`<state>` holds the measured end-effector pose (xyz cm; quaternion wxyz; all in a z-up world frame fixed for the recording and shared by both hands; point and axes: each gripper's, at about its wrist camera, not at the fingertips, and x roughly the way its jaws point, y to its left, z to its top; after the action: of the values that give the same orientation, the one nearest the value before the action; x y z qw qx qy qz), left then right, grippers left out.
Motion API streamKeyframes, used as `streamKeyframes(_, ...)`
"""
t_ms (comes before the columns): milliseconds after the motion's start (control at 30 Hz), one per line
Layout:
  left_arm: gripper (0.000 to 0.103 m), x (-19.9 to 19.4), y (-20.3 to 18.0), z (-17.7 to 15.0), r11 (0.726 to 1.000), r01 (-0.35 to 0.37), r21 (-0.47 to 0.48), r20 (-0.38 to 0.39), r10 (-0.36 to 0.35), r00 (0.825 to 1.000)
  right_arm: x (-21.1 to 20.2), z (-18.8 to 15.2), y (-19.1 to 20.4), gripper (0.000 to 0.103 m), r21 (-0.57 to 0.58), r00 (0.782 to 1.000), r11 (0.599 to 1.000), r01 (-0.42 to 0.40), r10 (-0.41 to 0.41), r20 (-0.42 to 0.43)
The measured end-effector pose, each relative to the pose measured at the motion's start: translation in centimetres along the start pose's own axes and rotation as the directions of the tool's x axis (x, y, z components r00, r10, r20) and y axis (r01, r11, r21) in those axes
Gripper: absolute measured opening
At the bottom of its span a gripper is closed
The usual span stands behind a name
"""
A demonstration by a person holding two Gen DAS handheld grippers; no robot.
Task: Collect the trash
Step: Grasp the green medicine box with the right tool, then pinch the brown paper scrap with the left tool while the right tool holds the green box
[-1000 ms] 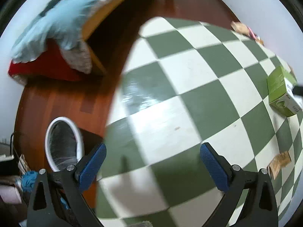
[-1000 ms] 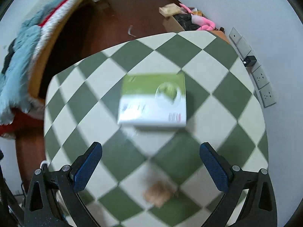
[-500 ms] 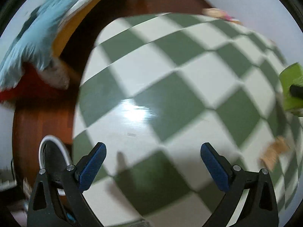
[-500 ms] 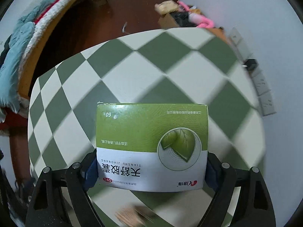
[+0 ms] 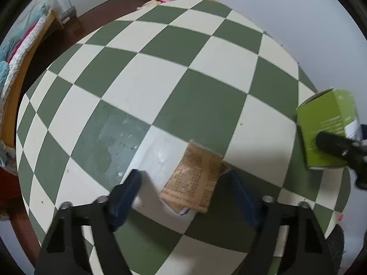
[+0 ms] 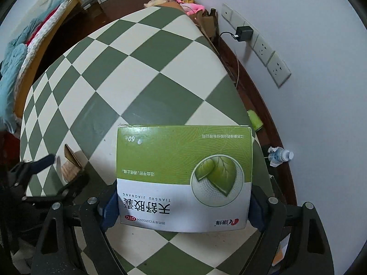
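Closing in from above, the left gripper [image 5: 183,183] drops its jaws on either side of the small brown packet [image 5: 193,178] lying flat on the checkered table [image 5: 160,73]. The jaws are still apart and narrowing; the right pad looks to be at the packet's edge while the left pad stands clear of it, with bare white tile between. That is the worry here — a flat, thin packet offers little to pinch, so the closing pads could just shove it sideways or ride over the top. The uneven spacing makes a one-sided push likely. Off to the right of this view, the green box [image 5: 328,128] hangs in the other tool's fingers.

Over to the right wrist view: the right gripper [image 6: 183,204] is clamped on the green and white medicine box [image 6: 183,178], pads pressed against its two short sides near the lower end. Most of the box juts out past the fingers — a light carton gripped near one end can pivot or crush inward if squeezed harder. At the left of this view the left tool and packet [image 6: 71,165] sit close by, so the two tools could knock each other. No bin shows in either view.
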<state>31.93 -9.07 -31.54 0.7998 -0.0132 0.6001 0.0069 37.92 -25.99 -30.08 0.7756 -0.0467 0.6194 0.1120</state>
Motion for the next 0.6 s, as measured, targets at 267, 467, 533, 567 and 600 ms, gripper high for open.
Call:
streamKeyframes(267,0.022,-1.4,-1.4,0.3,0.999,-0.033,-0.006,0.044,0.033,0.999,1.0,-0.1,0.8,0.089,-0.011,1.000,1.000,-0.003,0.003,-0.005)
streamKeyframes(467,0.009,-4.1,-1.7,-0.1,0.998,-0.045,-0.043,0.083,0.048,0.995,-0.5,-0.2,2.0,0.089,-0.032,1.000,0.999,-0.017,0.018,0.026)
streamKeyframes(533,0.001,-5.4,-1.3,-0.2,0.996,-0.048,-0.069,0.112,0.056,0.992,-1.4,-0.2,2.6,0.089,-0.042,0.999,0.999,-0.025,0.026,0.041)
streamKeyframes(567,0.001,-6.2,-0.8,-0.4,0.995,-0.041,-0.086,0.125,0.052,0.991,-2.2,-0.3,3.1,0.089,-0.051,0.998,0.998,-0.030,0.033,0.056)
streamKeyframes(600,0.001,-7.3,0.3,-0.8,0.994,-0.033,-0.103,0.139,0.048,0.989,-2.8,-0.3,3.4,0.089,-0.057,0.997,0.998,-0.032,0.036,0.067)
